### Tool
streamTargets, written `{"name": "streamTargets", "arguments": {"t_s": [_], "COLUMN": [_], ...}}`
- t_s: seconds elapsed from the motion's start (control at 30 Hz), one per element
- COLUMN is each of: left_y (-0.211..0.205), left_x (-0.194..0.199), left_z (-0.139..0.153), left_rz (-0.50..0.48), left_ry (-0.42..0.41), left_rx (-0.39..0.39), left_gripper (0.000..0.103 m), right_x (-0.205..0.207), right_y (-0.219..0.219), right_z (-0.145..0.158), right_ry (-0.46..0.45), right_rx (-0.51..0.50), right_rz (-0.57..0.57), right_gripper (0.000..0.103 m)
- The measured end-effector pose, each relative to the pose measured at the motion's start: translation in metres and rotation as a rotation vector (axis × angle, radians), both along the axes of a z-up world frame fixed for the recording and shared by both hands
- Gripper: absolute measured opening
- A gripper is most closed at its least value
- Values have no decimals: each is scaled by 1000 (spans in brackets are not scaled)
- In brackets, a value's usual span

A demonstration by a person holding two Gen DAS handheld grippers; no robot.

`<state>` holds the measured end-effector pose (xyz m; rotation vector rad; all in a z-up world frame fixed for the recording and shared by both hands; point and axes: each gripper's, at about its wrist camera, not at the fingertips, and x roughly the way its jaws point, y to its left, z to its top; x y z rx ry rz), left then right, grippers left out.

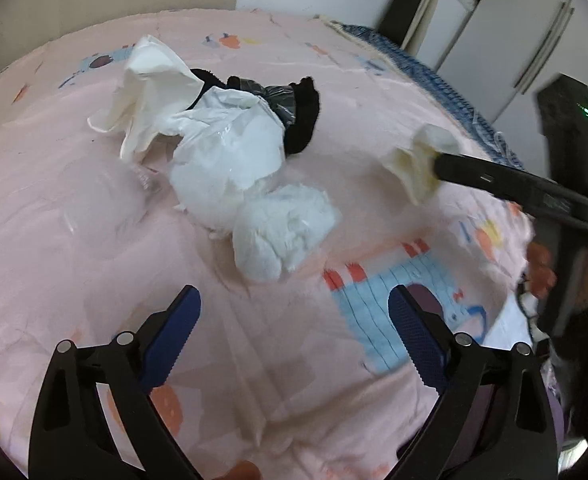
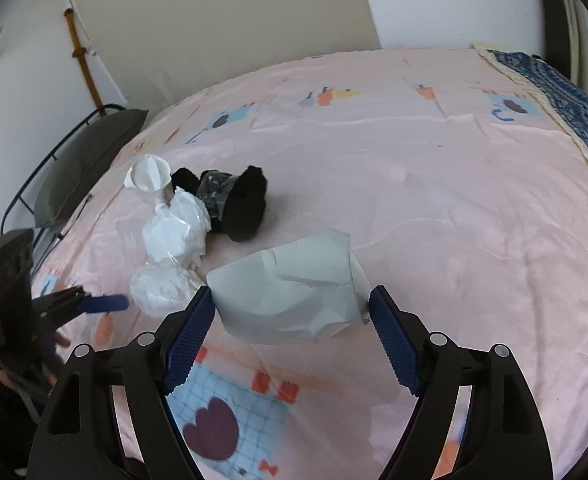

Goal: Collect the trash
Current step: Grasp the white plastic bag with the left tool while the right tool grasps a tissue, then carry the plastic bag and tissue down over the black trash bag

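1. My right gripper (image 2: 292, 304) has its blue fingers (image 2: 188, 336) pressed against both sides of a crumpled white paper (image 2: 290, 296), held just above the bed.
2. My left gripper (image 1: 294, 328) hovers with its fingers (image 1: 170, 336) spread wide apart, gripping nothing.
3. Just ahead of it, on the pink bed sheet (image 1: 254, 380), lies a wadded tissue (image 1: 284, 232), touching a pile of white plastic wrap (image 1: 230, 148), paper and a black fuzzy item (image 1: 303, 116).
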<state>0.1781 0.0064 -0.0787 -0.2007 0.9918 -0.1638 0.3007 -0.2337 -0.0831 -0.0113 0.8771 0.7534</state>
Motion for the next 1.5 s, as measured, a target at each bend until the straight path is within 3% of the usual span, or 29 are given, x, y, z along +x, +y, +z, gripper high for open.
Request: {"name": "streamTargets", "arguments": {"t_s": [0.17, 0.23, 0.3, 0.37, 0.8, 1.5], "left_y": [-6, -9, -10, -9, -1, 46], "left_x": [19, 25, 31, 33, 0, -75], "left_z": [-2, -5, -11, -10, 22, 113], "left_rz": [13, 12, 14, 12, -18, 77], "left_ry": [12, 26, 61, 57, 6, -164], "left_rx": [28, 49, 73, 76, 93, 106], "left_gripper": [86, 74, 48, 44, 42, 43], "right_x": [-1, -2, -1, -1, -16, -86], "right_y": [-18, -23, -26, -28, -13, 56], "right_z": [0, 0, 0, 1, 35, 128], "right_ry": [3, 6, 7, 7, -39, -184], "right_rx": [7, 10, 11, 13, 40, 51], "right_rz": [-26, -36, -42, -48, -23, 103], "right_gripper": [75, 75, 75, 75, 75, 75]}}
